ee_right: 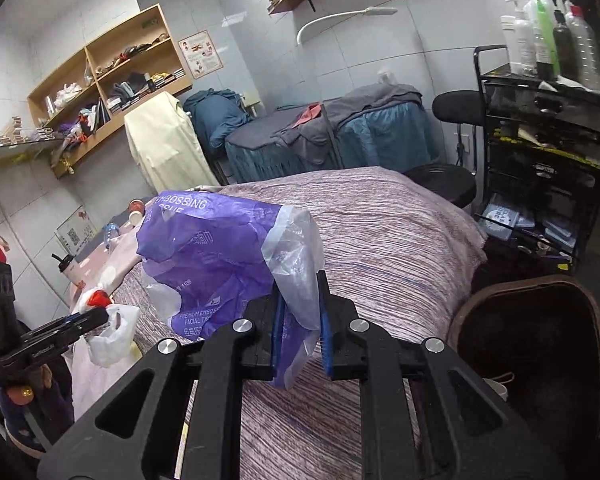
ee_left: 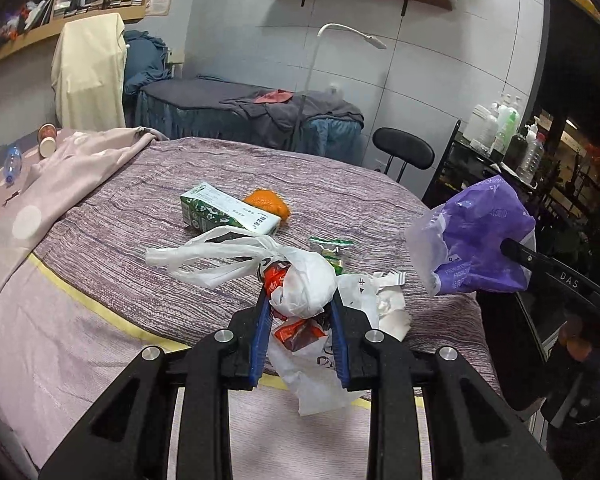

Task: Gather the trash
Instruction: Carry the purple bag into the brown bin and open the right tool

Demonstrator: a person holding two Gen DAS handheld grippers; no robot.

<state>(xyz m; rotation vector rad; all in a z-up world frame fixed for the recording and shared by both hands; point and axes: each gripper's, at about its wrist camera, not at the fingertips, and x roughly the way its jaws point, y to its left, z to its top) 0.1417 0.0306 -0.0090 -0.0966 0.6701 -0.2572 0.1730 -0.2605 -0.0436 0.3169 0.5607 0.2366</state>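
Currently:
left gripper [ee_left: 300, 304]: clamped on white plastic bag [ee_left: 304, 288], lower centre of the left wrist view; held clear of the bed [ee_left: 100, 264], likely for carrying off.
right gripper [ee_right: 300, 312]: nearly closed on purple tissue wrapper [ee_right: 212, 248], centre frame, lifted off the cover.
bin [ee_right: 532, 352]: dark, lower right; judged the drop point.
remaining: milk carton [ee_left: 228, 212], orange peel [ee_left: 268, 204], crumpled paper [ee_left: 384, 300] left on bed, mid-frame.

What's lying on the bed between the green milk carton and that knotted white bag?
In the left wrist view, only the white bag's loose handles and bare bedspread lie before the carton.
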